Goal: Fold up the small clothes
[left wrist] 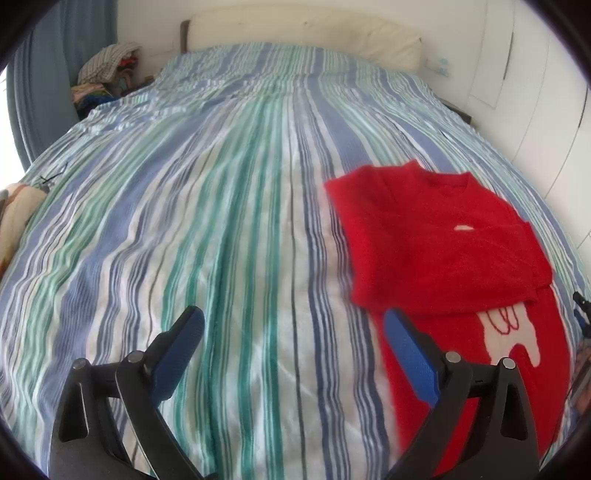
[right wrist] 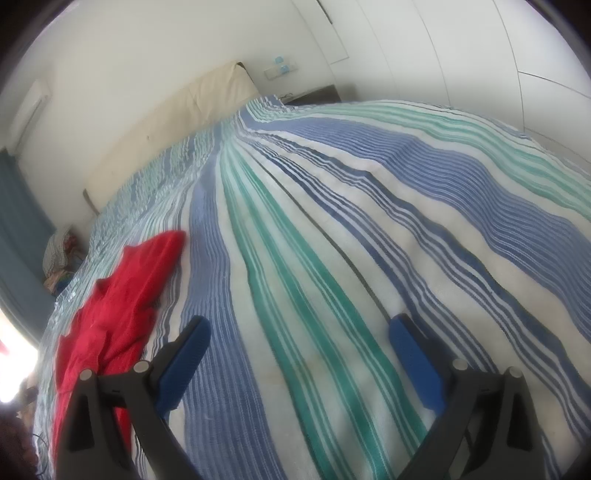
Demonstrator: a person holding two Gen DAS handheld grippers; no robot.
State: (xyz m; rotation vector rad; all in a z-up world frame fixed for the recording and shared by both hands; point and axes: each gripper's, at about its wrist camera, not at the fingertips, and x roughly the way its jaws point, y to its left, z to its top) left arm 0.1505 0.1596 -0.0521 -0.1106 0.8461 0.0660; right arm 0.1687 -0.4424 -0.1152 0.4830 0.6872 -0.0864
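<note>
A small red sweater (left wrist: 436,243) lies on the striped bedspread (left wrist: 229,206), its sleeve folded across the chest and a white figure (left wrist: 511,334) showing on the lower front. My left gripper (left wrist: 293,325) hovers open over bare bedspread just left of the sweater; its right finger (left wrist: 408,354) overlaps the sweater's edge in the picture. Nothing sits between its pads. In the right wrist view the same red sweater (right wrist: 114,314) lies to the left, and my right gripper (right wrist: 299,339) stands open above the striped bedspread (right wrist: 332,258) with nothing in it.
A cream headboard (left wrist: 303,33) closes the far end of the bed. Piled clothes (left wrist: 107,70) sit beside a blue curtain (left wrist: 48,74) at the far left. White wardrobe doors (left wrist: 532,85) run along the right side. Another cloth (left wrist: 16,218) lies at the left edge.
</note>
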